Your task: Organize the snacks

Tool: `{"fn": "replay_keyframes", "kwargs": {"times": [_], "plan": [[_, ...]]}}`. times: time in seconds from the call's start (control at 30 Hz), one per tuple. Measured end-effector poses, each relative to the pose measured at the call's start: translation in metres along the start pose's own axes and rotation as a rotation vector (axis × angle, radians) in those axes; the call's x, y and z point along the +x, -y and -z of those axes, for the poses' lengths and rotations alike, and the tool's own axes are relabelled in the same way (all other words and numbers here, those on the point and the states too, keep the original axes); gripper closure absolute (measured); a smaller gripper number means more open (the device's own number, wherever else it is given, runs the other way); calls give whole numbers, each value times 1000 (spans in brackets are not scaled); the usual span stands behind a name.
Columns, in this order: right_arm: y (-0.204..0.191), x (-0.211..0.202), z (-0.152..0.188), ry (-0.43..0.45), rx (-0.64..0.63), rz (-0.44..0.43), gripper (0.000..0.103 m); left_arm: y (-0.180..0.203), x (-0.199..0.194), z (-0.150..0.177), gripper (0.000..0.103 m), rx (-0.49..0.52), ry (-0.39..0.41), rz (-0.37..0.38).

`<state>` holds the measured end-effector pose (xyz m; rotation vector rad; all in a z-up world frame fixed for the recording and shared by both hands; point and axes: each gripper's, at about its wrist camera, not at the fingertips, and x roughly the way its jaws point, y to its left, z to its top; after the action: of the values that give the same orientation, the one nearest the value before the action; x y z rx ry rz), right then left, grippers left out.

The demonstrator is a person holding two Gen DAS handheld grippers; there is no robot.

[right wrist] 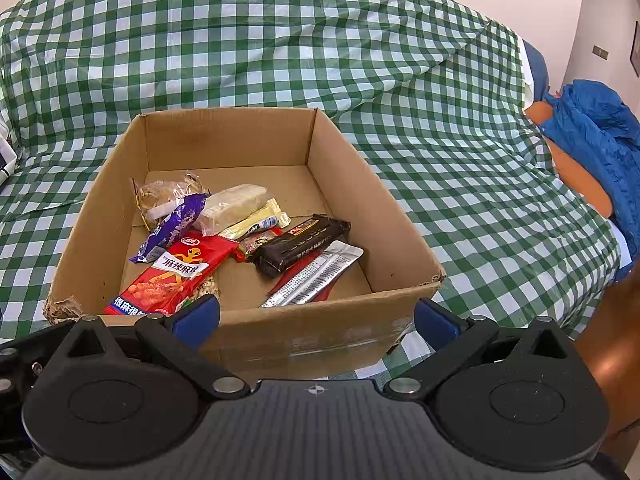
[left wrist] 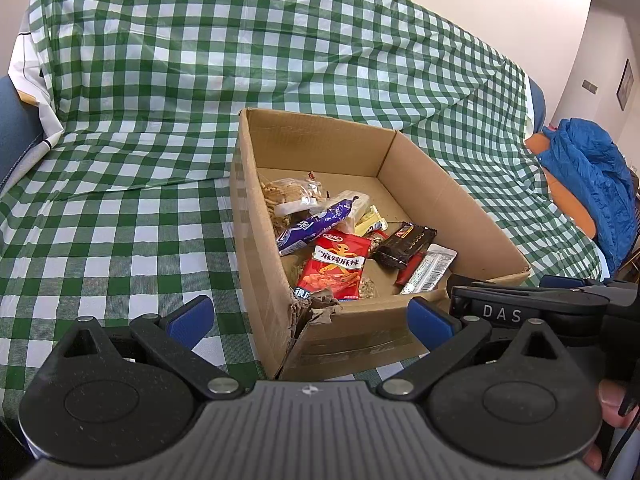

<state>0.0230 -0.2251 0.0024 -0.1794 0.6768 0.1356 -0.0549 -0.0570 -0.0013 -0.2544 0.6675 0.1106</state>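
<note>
Cardboard box (right wrist: pixel 328 332) of snacks (right wrist: pixel 176 276) on checked cloth (right wrist: pixel 440 128), both jaws wide apart

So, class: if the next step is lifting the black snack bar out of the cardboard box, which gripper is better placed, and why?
Probably the right gripper: open, it faces the cardboard box squarely, with the black snack bar nearly ahead. The left gripper, also open, points at the torn corner.

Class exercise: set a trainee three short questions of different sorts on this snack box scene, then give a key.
1. True or false: the brown cardboard box holds the red chilli-snack packet.
2. The black chocolate-bar wrapper lies partly on: A) a silver foil sachet; B) a blue jacket.
3. Fill in: the left gripper and right gripper are both ____.

Key: 1 true; 2 A; 3 open.
</note>
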Motion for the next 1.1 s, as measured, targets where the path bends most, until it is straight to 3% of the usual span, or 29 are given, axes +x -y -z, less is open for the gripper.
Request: {"fn": "replay_keyframes", "kwargs": {"times": [1.1], "plan": [[0,1,0,-2,-1,0,1,4,-2,-2,0,5,3,6]]}}
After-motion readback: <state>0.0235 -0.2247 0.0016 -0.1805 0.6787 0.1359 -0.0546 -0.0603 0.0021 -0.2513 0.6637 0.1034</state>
